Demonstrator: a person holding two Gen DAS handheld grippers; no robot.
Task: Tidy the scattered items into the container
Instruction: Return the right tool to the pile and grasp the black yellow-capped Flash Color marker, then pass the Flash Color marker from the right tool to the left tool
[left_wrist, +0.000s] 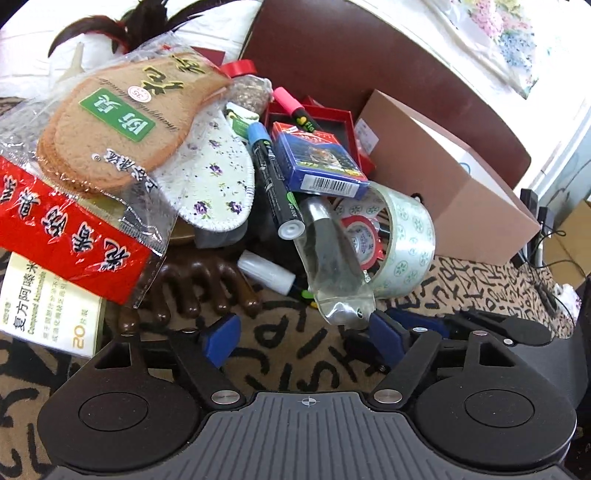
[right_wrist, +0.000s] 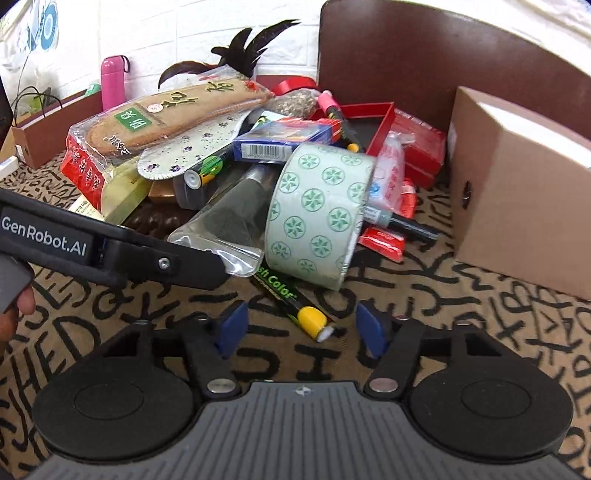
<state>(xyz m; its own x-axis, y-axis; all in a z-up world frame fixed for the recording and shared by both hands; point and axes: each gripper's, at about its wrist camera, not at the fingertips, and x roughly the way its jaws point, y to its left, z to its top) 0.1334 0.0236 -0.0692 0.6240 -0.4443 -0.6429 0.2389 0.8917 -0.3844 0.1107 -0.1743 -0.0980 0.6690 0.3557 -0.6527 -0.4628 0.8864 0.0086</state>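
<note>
A pile of items lies on the patterned cloth: a bagged brown insole (left_wrist: 122, 122) (right_wrist: 177, 110), a floral insole (left_wrist: 214, 177), a blue card box (left_wrist: 317, 162) (right_wrist: 284, 138), a tape roll (left_wrist: 402, 236) (right_wrist: 317, 214), a clear plastic pouch (left_wrist: 332, 269) (right_wrist: 225, 229) and markers (left_wrist: 273, 184). The cardboard box (left_wrist: 443, 177) (right_wrist: 517, 184) stands to the right. My left gripper (left_wrist: 303, 338) is open just before the pouch; its finger also shows in the right wrist view (right_wrist: 192, 266) at the pouch's edge. My right gripper (right_wrist: 301, 328) is open around a yellow-tipped marker (right_wrist: 295, 306).
A dark brown chair back (right_wrist: 424, 55) rises behind the pile. A pink bottle (right_wrist: 112, 79) and a brown paper bag (right_wrist: 51, 125) stand at the far left. A brown wooden comb (left_wrist: 199, 288) and a white medicine box (left_wrist: 48, 310) lie near the left gripper.
</note>
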